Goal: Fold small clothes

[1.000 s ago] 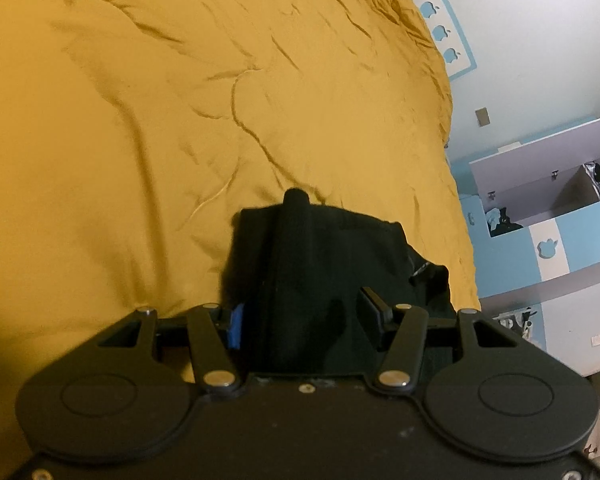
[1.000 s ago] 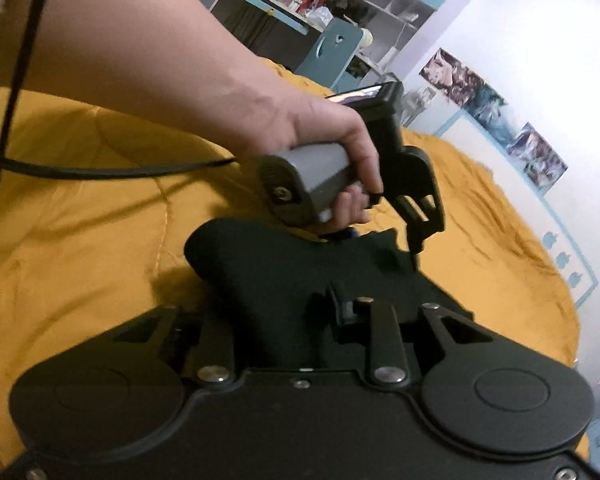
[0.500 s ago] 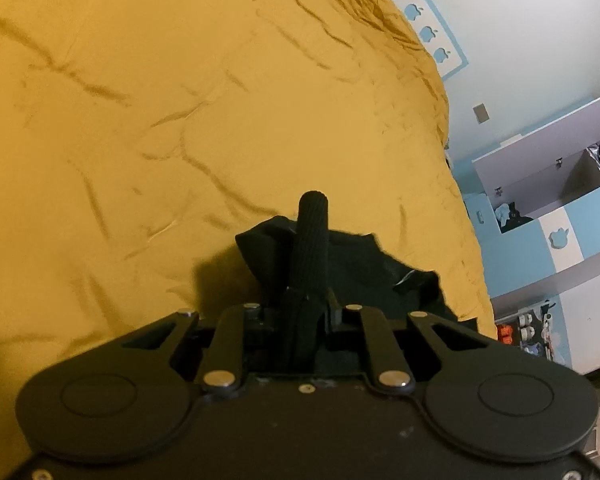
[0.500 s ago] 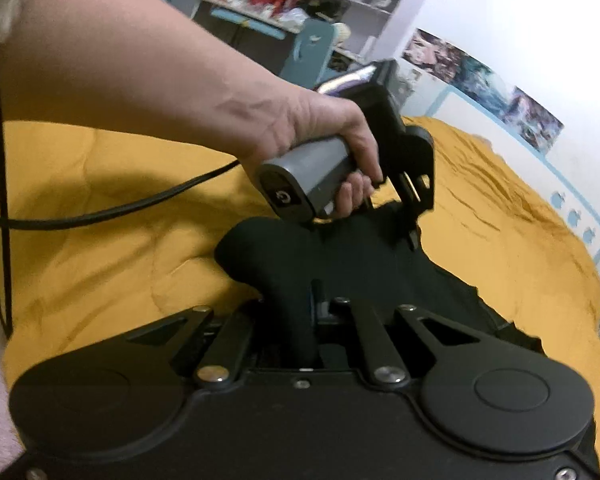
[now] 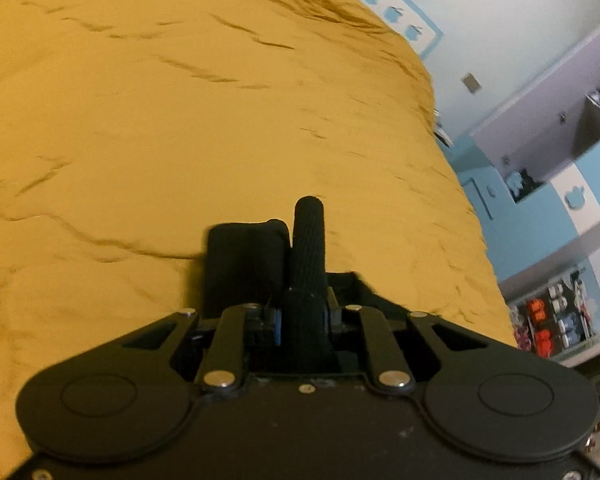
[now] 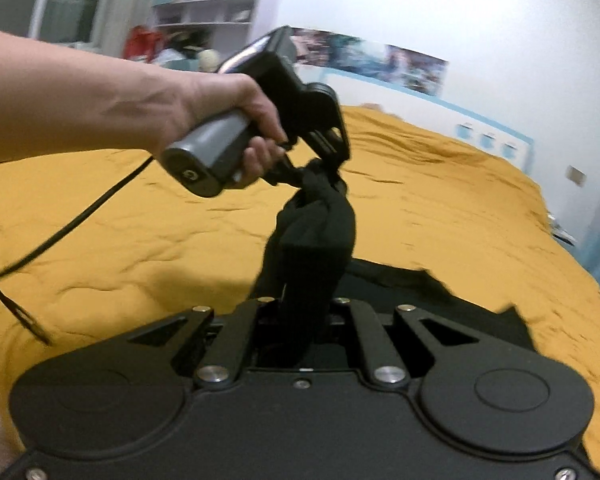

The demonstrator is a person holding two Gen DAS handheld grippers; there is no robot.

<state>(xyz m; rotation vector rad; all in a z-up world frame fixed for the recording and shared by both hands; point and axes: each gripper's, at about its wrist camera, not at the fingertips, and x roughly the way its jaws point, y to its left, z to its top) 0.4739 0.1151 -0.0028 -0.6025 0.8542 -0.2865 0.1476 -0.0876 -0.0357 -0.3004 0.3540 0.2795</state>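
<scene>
Both handheld grippers, left and right, had their jaws clamped on the small black knit garment, lifted taut above the mustard-yellow quilted bed, its far-right part trailing there; uneven pulling might slip an edge, skewing the fold.

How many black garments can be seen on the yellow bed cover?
1: a black garment, lifted by the left gripper and right gripper, its lower part trailing on the yellow bed cover. Nothing suggests others.
</scene>
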